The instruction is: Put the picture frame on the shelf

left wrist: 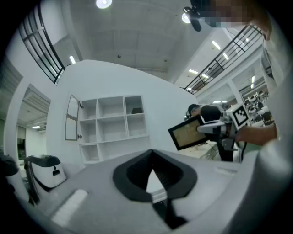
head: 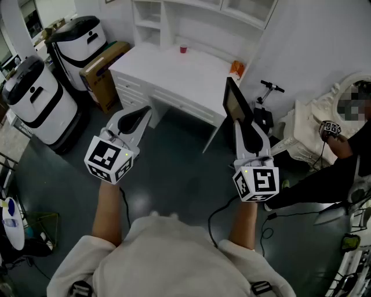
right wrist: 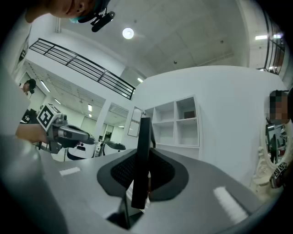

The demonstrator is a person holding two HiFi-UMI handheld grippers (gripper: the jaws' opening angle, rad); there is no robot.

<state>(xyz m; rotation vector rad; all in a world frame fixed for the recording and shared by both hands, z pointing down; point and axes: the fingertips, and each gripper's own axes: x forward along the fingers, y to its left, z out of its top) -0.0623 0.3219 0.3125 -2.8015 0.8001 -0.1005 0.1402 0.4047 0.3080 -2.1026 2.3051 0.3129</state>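
A black picture frame (head: 233,102) with a pale picture stands upright in my right gripper (head: 243,124), which is shut on its lower edge and held in the air in front of the white desk (head: 174,72). In the right gripper view the picture frame (right wrist: 144,137) shows edge-on between the dark pads. From the left gripper view its face (left wrist: 190,131) is visible. My left gripper (head: 141,114) hovers level with it to the left, shut with nothing in it. The white shelf unit (head: 174,17) rises behind the desk, its compartments (left wrist: 112,123) mostly bare.
A small red cup (head: 184,49) and an orange item (head: 236,68) sit on the desk. Two white-and-black machines (head: 35,98) and a cardboard box (head: 101,72) stand at the left. A seated person (head: 342,139) and a scooter (head: 264,110) are at the right.
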